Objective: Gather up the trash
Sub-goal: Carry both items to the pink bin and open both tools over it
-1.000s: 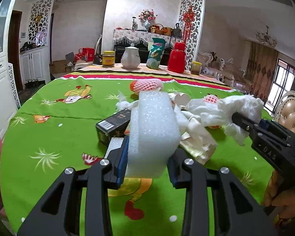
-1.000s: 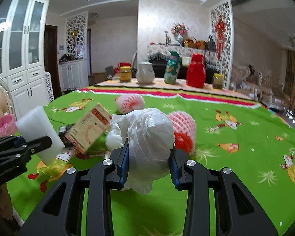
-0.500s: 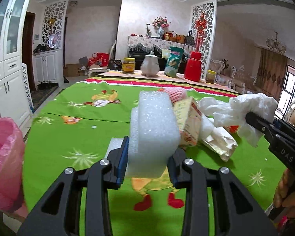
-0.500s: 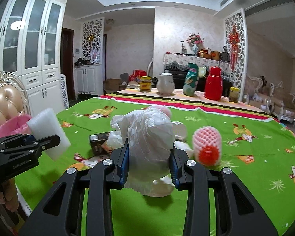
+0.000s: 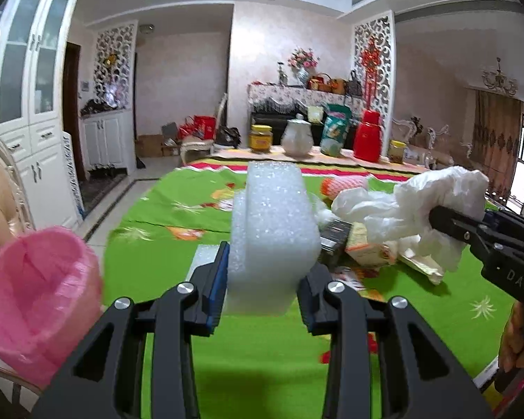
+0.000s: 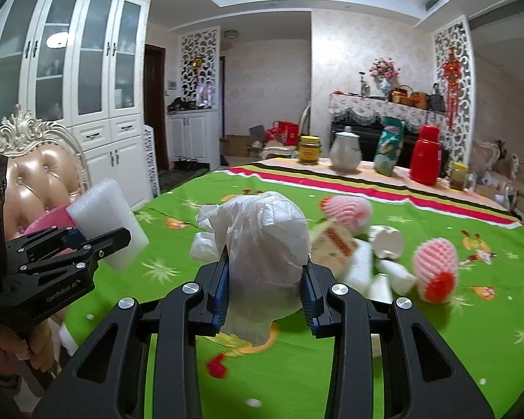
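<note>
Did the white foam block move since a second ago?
Yes. The foam block, clamped in the left gripper, has swung left, away from the trash pile on the table and toward the pink bin.

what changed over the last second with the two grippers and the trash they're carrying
Both views swung left, off the trash pile on the green tablecloth toward the table's edge. The pink bin bag has come into the left wrist view. Unchanged: left gripper stays clamped on the white foam block, right gripper on the white plastic bag. Nothing released.
</note>
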`<control>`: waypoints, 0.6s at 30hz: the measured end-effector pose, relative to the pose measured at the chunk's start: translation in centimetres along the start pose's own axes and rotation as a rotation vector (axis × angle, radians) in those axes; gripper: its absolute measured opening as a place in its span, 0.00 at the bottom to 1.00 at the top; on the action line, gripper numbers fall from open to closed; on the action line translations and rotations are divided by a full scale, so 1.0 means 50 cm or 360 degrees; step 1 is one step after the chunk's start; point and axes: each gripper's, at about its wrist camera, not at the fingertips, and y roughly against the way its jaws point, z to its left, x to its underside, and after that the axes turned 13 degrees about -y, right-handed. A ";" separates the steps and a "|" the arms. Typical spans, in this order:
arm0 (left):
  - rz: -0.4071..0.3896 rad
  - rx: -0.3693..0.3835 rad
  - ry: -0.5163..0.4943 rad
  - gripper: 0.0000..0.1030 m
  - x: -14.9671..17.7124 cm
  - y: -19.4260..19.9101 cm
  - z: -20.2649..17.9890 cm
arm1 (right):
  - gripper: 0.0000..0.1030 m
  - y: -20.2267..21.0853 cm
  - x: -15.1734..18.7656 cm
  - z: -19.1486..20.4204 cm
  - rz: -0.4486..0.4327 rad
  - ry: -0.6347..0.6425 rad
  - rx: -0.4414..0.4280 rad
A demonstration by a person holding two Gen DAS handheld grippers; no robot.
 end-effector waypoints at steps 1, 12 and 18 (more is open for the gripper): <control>-0.0007 -0.0019 0.0001 0.33 0.002 0.007 0.012 | 0.34 -0.003 0.000 0.012 0.0005 0.0003 -0.0014; -0.0064 -0.0271 0.0088 0.33 0.044 0.102 0.191 | 0.34 -0.081 -0.020 0.229 0.0094 0.0161 -0.0289; -0.0015 -0.0403 0.0235 0.34 0.089 0.135 0.315 | 0.34 -0.133 -0.028 0.347 0.0150 0.0267 -0.0417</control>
